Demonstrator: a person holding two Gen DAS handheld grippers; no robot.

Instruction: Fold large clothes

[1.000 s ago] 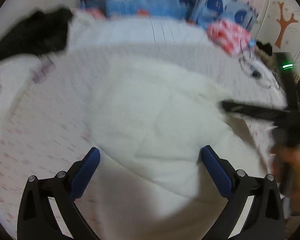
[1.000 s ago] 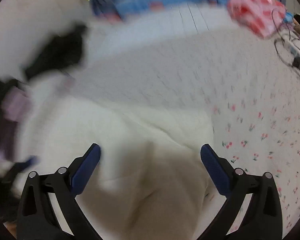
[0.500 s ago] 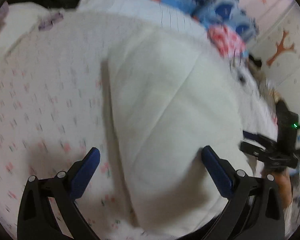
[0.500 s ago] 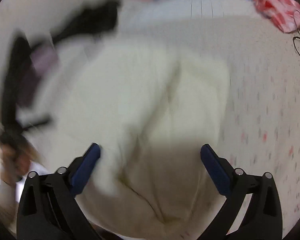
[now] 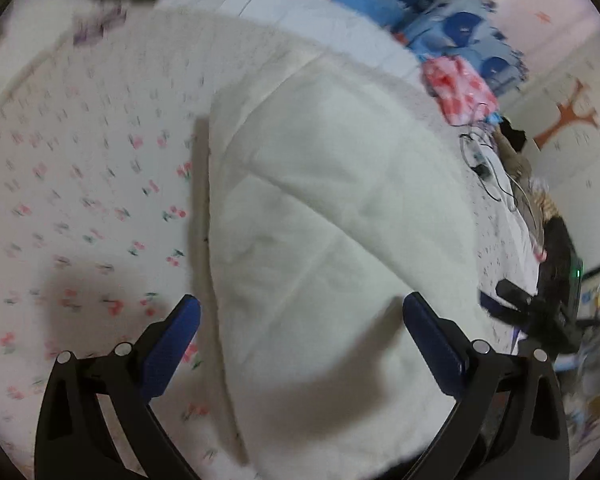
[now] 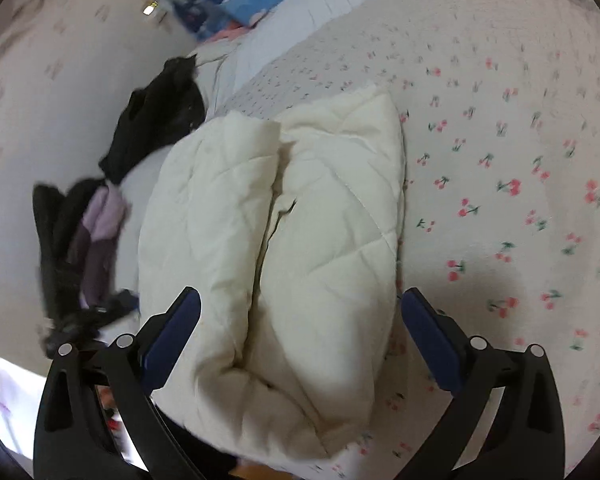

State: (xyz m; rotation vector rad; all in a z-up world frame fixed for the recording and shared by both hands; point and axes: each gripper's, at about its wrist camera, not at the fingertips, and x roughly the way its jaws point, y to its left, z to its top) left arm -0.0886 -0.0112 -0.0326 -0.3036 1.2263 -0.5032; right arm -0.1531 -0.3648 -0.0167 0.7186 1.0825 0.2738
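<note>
Clearly, one cream quilted garment [image 6: 300,220] is lying folded in two puffy halves on the cherry-print bedsheet [image 6: 520,140], filling the centre of both wrist views. Both tongs are hanging over its near edge: the left gripper [image 5: 300,332] is standing with jaws spread wide, holding nothing, and the right gripper [image 6: 300,324] is doing likewise — its blue pads are flanking the bundle without pinching it. At ten o'clock in the right view, two dark clothing heaps are sitting: one black garment [image 6: 160,116] and one black-and-lilac pile [image 6: 84,240]. At one o'clock in the left view, a red-and-white cloth [image 5: 456,92] is lying below blue patterned pillows [image 5: 460,28].
</note>
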